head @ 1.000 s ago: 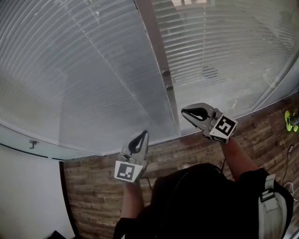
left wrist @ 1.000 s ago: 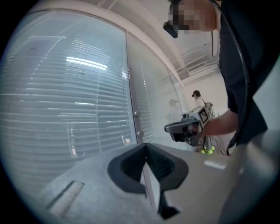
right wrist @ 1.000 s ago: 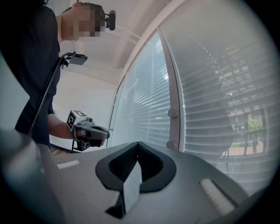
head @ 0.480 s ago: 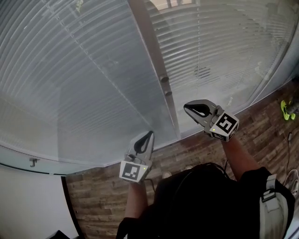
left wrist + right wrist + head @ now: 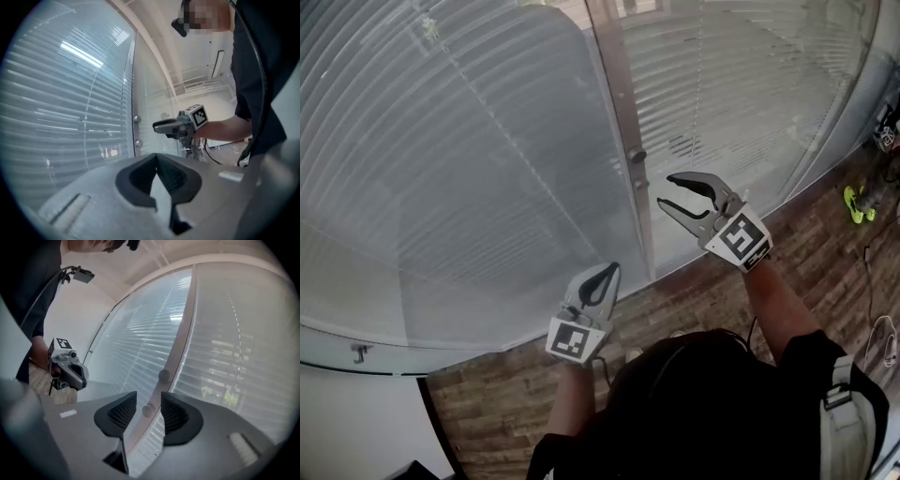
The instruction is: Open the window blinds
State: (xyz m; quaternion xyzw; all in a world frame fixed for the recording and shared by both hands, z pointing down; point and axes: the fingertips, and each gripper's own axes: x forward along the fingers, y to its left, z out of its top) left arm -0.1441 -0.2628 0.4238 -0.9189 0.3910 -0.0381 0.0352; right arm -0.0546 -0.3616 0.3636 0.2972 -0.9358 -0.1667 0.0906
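1. Nearest me, my left claw [image 5: 606, 276] hung low over the wooden floor [image 5: 825, 253], its jaws together on nothing and well short of the glass. It had no part in this step, so its best place was out of the way.
2. My right claw [image 5: 666, 193] was higher and further forward, pointed at the post [image 5: 619, 94] between the two panes. Its jaws had just been opening and stood apart, with nothing pressed between them.
3. Sighting along those jaws, the lower knob [image 5: 147, 410] sat in line with the gap but beyond the tips. The upper knob [image 5: 164, 375] was just above it on the same post. I judged the lower knob to be my target, though I could not tell from here which knob worked which blind. To do it well I needed to go straight in with the knob centred in the gap. I then had to close squarely on its sides, not its edge, and only then turn, since a small round knob would likely slip out of a shallow grip.
4. Beyond the post, the blinds [image 5: 469, 178] lay behind the glass on both sides, slats down and mostly closed. The opening itself was all left to do.
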